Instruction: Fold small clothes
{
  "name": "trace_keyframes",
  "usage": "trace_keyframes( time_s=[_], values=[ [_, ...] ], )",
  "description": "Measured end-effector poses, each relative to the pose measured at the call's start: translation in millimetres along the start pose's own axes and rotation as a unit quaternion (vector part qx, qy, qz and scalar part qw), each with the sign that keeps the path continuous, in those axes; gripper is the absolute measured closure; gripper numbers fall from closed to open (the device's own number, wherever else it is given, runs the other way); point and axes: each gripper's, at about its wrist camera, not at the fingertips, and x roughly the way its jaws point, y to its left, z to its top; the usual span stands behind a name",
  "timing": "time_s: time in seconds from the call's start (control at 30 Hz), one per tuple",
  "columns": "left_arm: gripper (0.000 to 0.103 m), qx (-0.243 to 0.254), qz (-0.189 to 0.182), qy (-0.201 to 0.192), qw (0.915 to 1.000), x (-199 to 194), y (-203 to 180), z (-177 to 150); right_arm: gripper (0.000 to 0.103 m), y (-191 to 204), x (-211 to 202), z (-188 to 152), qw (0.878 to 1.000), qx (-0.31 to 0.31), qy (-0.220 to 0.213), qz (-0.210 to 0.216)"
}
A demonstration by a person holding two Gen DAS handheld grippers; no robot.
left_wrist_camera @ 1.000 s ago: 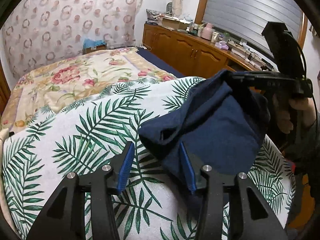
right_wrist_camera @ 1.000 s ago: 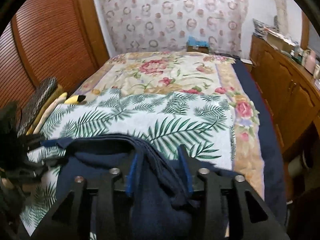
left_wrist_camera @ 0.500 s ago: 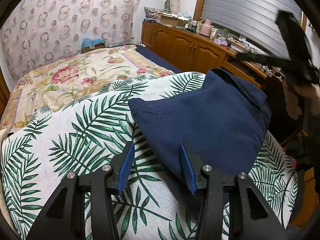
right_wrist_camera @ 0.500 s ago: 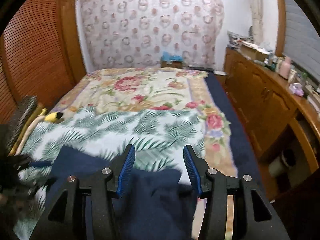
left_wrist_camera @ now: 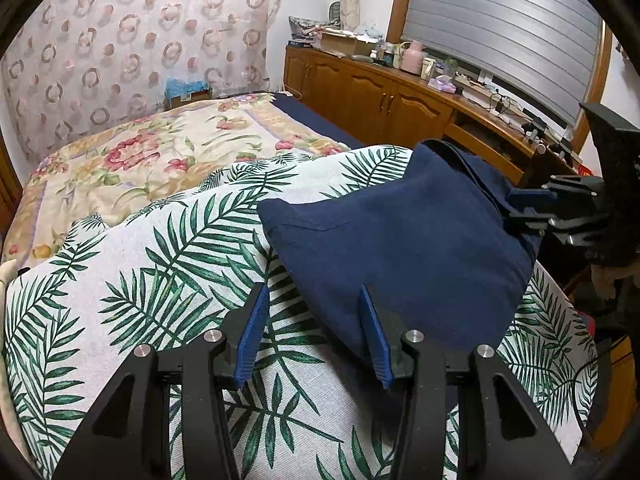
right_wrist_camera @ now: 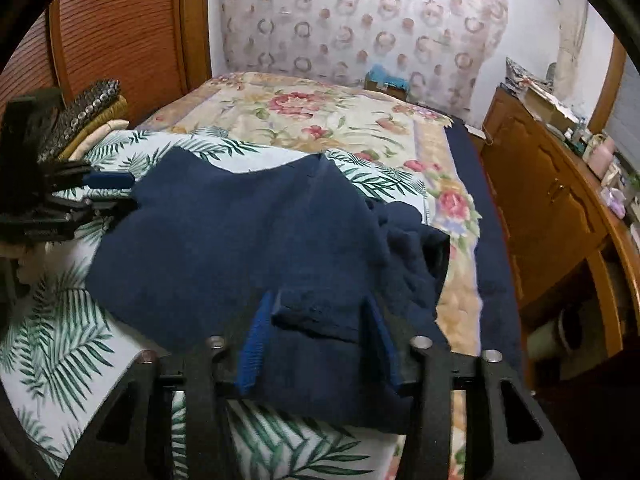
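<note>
left gripper [left_wrist_camera: 312,332]: jaws apart, empty, at the garment's near edge | right gripper [right_wrist_camera: 316,340]: jaws apart, a fold of cloth between them, unpinched | garment [left_wrist_camera: 400,240]: navy, folded, lying on leaf sheet [left_wrist_camera: 140,280] | beyond: floral quilt [left_wrist_camera: 152,152], cabinets [left_wrist_camera: 372,100]

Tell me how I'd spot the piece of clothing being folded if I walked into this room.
Look at the bed, at the near end covered by a white palm-leaf cloth. The navy garment lies on that cloth, between the two black grippers. It is the only plain dark blue piece there; everything under it is patterned.
</note>
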Motion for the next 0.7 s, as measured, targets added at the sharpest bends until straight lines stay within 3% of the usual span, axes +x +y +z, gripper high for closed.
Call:
trace_keyframes(
  time_s=[0.07, 0.2, 0.3, 0.37, 0.43, 0.5, 0.57, 0.7],
  values=[
    [0.056, 0.0, 0.001, 0.0, 1.0, 0, 0, 0, 0.095, -3, 0, 6, 1.0, -0.007, -0.005, 0.01],
    [0.056, 0.0, 0.003, -0.001, 1.0, -1, 2, 0, 0.098, -17, -1, 24, 0.999, 0.004, -0.034, -0.02],
    [0.056, -0.003, 0.009, -0.006, 0.9999, -2, 3, 1, 0.098, -41, -6, 34, 0.994, 0.057, -0.055, -0.08],
    [0.056, -0.004, 0.019, -0.012, 0.9997, -6, 4, 3, 0.097, -50, -13, 38, 0.99, 0.081, -0.07, -0.09],
    [0.056, -0.005, 0.025, -0.015, 0.9996, -8, 5, 6, 0.087, -55, -20, 38, 0.986, 0.094, -0.082, -0.115],
    [0.056, -0.01, 0.027, -0.015, 0.9995, -8, 8, 8, 0.067, -60, -24, 35, 0.984, 0.109, -0.084, -0.11],
    [0.055, -0.017, 0.026, -0.009, 0.9995, -6, 12, 10, 0.038, -61, -24, 28, 0.985, 0.121, -0.078, -0.093],
    [0.056, -0.026, 0.022, 0.005, 0.9994, 3, 15, 15, 0.031, -59, -10, 24, 0.989, 0.123, -0.067, -0.052]
  ],
)
